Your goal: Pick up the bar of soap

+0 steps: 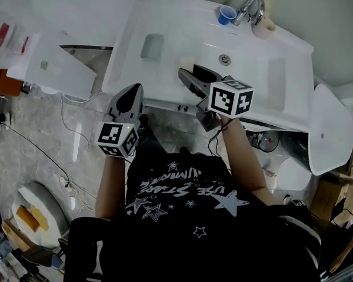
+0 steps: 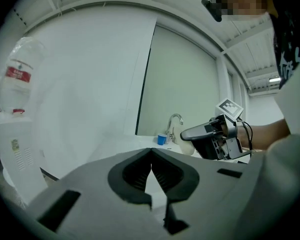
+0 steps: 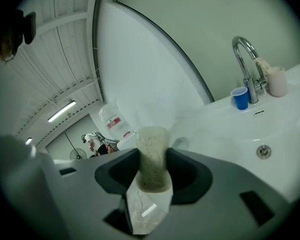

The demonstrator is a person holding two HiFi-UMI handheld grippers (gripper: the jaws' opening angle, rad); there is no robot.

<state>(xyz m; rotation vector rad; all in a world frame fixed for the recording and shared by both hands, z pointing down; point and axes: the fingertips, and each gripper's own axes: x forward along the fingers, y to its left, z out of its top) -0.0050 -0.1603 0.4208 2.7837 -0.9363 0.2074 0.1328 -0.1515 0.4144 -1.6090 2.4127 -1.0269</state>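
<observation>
The soap bar (image 3: 152, 156) is pale cream and stands on edge between the pads of my right gripper (image 3: 152, 176), which is shut on it. In the head view that right gripper (image 1: 187, 70) reaches over the front part of the white sink counter (image 1: 165, 16), with the soap (image 1: 186, 61) at its tips. My left gripper (image 1: 135, 90) hangs just off the counter's front left edge, below the rim. Its jaws meet at the tips with nothing between them in the left gripper view (image 2: 151, 153), where the right gripper (image 2: 210, 134) shows to the right.
A chrome faucet (image 1: 251, 7), a blue cup (image 1: 225, 15) and a beige cup (image 1: 265, 26) stand at the back of the basin, whose drain (image 1: 224, 58) lies beyond the soap. A shallow recess (image 1: 153, 46) marks the counter's left. A white box (image 1: 53, 63) stands left; cables lie on the floor.
</observation>
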